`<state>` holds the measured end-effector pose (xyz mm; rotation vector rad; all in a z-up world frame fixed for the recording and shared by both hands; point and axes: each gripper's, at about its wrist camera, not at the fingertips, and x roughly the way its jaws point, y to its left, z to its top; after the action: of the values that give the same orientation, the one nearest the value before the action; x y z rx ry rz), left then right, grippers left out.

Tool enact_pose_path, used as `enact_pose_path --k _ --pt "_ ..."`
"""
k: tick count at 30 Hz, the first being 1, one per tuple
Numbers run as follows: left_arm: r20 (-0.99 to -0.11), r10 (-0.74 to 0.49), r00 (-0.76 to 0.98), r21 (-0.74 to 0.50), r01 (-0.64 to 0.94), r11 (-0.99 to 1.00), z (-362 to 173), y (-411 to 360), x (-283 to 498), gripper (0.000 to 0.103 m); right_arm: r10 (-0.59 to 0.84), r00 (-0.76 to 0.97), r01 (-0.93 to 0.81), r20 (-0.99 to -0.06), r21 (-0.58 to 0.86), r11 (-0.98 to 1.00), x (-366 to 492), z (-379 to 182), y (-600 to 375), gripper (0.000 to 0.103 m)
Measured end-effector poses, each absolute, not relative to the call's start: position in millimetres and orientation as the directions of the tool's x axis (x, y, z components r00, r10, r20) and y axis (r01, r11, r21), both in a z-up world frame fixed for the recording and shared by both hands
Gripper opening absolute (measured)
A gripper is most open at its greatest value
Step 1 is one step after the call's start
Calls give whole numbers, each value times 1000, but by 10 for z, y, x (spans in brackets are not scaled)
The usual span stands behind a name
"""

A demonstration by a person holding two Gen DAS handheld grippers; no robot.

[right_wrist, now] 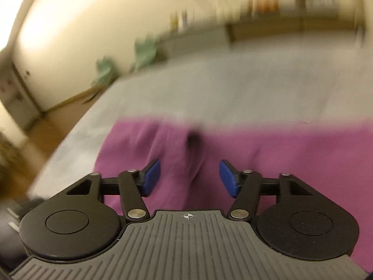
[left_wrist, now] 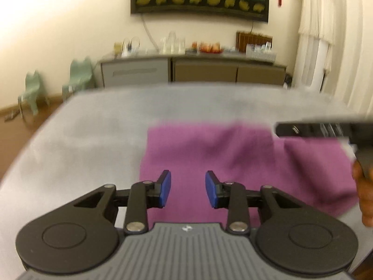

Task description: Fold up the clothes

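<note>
On the grey table (left_wrist: 93,126), purple garment (left_wrist: 209,154) lying rumpled, left hand-held gripper (left_wrist: 188,189) and right hand-held gripper (right_wrist: 189,178) both parted, empty, above it.

A purple garment (left_wrist: 244,163) is seen lying on the grey table (left_wrist: 93,128), partly folded, with soft creases. Above its near edge the left gripper (left_wrist: 188,189) is held, its 2 blue pads (left_wrist: 166,186) apart and nothing between them. To the right of the garment, part of the right gripper (left_wrist: 321,129) and a hand (left_wrist: 364,186) are seen, blurred.
</note>
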<state>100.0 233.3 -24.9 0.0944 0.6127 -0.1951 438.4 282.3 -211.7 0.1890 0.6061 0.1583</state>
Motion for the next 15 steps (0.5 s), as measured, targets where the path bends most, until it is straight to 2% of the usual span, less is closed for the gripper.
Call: enact_pose_path --k 2,3,4,6,9,11,12,15 --pt "-568 -150 809 72 230 970 -90 2259 1239 39 196 851 -157 -486 121 980 4108 -1858 2865 62" --pt "-590 -143 795 92 242 966 -145 2201 1417 40 244 833 -220 -497 107 970 4053 -1781 2907 55" --pt "-613 -135 779 112 255 960 -208 2142 1599 40 282 804 -275 -523 92 957 4043 -1782 2978 37" --pt "-663 -119 739 118 261 958 -394 2075 1940 39 300 757 -341 -581 42 939 4069 -1897 3125 30" --pt "-728 -111 677 70 234 970 -714 2058 2346 41 299 697 -414 -652 -25 910 3931 -2145 3170 31" --pt "-742 -125 658 38 228 973 -772 2034 2476 41 275 705 -445 -654 -106 889 3677 -2105 3049 31" --pt "-748 -136 649 25 232 972 -761 2017 2515 41 268 701 -452 -661 -121 884 3663 -2087 3079 35" --pt "-758 -144 636 9 231 973 -680 1993 2523 38 283 649 -469 -706 -79 880 3765 -1954 3075 38"
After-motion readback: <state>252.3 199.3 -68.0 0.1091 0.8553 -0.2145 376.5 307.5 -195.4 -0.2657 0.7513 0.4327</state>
